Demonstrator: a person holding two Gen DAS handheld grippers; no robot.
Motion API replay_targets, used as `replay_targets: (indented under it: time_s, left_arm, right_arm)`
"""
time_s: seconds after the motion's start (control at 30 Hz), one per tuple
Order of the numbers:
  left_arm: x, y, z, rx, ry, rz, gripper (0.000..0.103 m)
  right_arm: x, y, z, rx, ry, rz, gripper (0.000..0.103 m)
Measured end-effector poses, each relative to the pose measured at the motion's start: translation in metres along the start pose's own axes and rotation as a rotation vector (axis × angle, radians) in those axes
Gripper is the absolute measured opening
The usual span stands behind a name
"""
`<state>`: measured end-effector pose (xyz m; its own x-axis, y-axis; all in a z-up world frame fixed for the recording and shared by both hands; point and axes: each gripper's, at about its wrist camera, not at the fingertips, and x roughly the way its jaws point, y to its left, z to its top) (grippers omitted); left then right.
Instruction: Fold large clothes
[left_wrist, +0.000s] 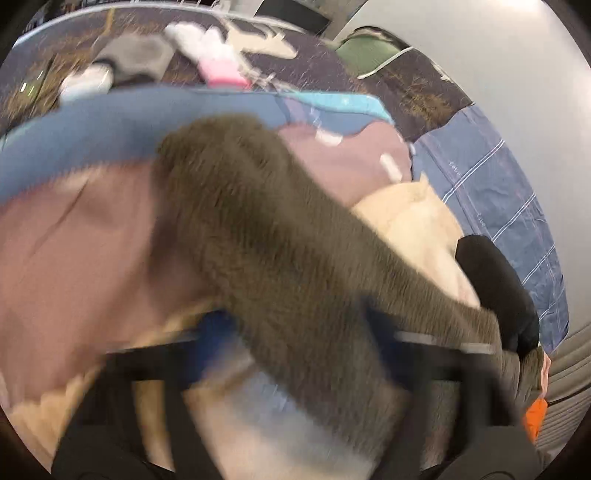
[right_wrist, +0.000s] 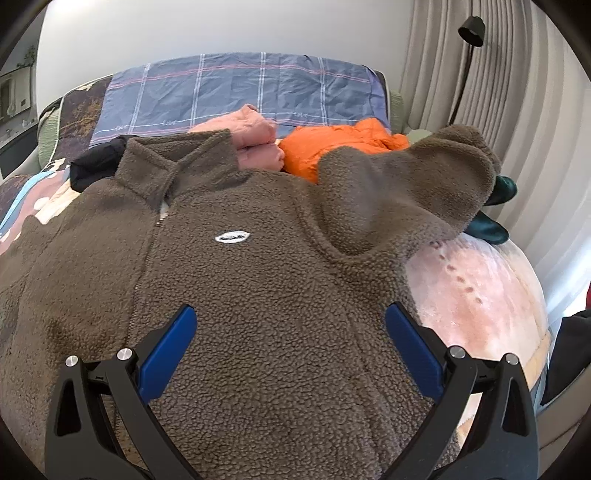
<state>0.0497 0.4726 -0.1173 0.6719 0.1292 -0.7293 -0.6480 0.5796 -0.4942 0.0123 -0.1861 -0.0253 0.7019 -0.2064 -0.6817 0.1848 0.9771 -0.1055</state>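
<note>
We see a brown fleece jacket (right_wrist: 236, 302) laid front-up on a bed (right_wrist: 480, 295), collar toward the plaid pillow (right_wrist: 236, 92), zipper running down its middle. The step in hand, as we judge it, is the first fold: bringing a sleeve across the body.

Right wrist view: the right gripper (right_wrist: 290, 345) hovers low over the jacket's lower front with its jaws spread wide and nothing between them; the fleece lies directly beneath both blue pads, and we cannot tell whether they touch it. The far sleeve (right_wrist: 406, 184) rises in a hump beside an orange garment (right_wrist: 343, 144) and a pink one (right_wrist: 251, 129).

Left wrist view, heavily blurred: a band of the same fleece (left_wrist: 295, 240) runs diagonally from the frame's centre down between the fingers of the left gripper (left_wrist: 299, 336). We cannot see whether the pads press on it; we read the jaws as nearly closed, most likely on this sleeve.

The next move, in our judgement, calls for laying the sleeve flat across the chest, while the right gripper takes hold of the opposite sleeve or the hem.
</note>
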Motion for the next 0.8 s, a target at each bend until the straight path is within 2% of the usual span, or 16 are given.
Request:
replay_targets:
  time_s: [0.03, 0.1, 0.17, 0.23, 0.27, 0.37, 0.43, 0.47, 0.5, 0.57, 0.6, 0.63, 0.7, 0.8]
  left_arm:
    - [0.000, -0.005, 0.006, 0.004, 0.000, -0.006, 0.014]
    - [-0.015, -0.020, 0.009, 0.020, -0.051, -0.026, 0.012]
    - [-0.042, -0.063, 0.005, 0.132, -0.131, -0.054, 0.012]
    - [-0.069, -0.107, -0.008, 0.230, -0.157, -0.148, 0.012]
    - [-0.086, -0.138, -0.018, 0.301, -0.157, -0.220, 0.012]
    - [-0.124, -0.220, -0.062, 0.497, -0.160, -0.369, 0.012]
    - [-0.142, -0.265, -0.100, 0.620, -0.135, -0.462, 0.014]
    - [-0.147, -0.295, -0.130, 0.706, -0.110, -0.515, 0.015]
    - [-0.149, -0.314, -0.152, 0.766, -0.092, -0.543, 0.019]
    - [-0.150, -0.345, -0.207, 0.894, -0.061, -0.598, 0.037]
    - [-0.148, -0.354, -0.229, 0.949, -0.037, -0.619, 0.050]
    - [-0.143, -0.360, -0.252, 1.006, -0.006, -0.627, 0.056]
    - [-0.132, -0.361, -0.291, 1.101, 0.067, -0.617, 0.058]
    - [-0.126, -0.346, -0.314, 1.174, 0.116, -0.604, 0.069]
  right_arm:
    - [0.000, -0.001, 0.000, 0.001, -0.002, -0.001, 0.102]
    - [0.000, -0.004, 0.000, 0.000, -0.010, -0.011, 0.102]
    - [0.001, -0.008, 0.002, 0.004, -0.015, -0.020, 0.102]
    - [0.003, -0.014, 0.004, 0.025, -0.015, -0.021, 0.102]
    - [0.004, -0.016, 0.005, 0.035, -0.014, -0.019, 0.102]
    - [0.004, -0.025, 0.006, 0.063, -0.016, -0.011, 0.102]
    - [0.003, -0.030, 0.006, 0.068, -0.019, -0.019, 0.102]
    - [0.002, -0.032, 0.005, 0.072, -0.020, -0.022, 0.102]
    - [0.001, -0.036, 0.004, 0.082, -0.019, -0.024, 0.102]
    - [0.000, -0.045, 0.002, 0.105, -0.013, -0.024, 0.102]
    - [-0.001, -0.050, 0.000, 0.118, -0.007, -0.022, 0.102]
    - [-0.002, -0.054, -0.001, 0.124, -0.002, -0.021, 0.102]
    - [-0.003, -0.062, -0.002, 0.123, 0.006, -0.016, 0.102]
    - [-0.001, -0.068, 0.000, 0.094, 0.030, 0.019, 0.102]
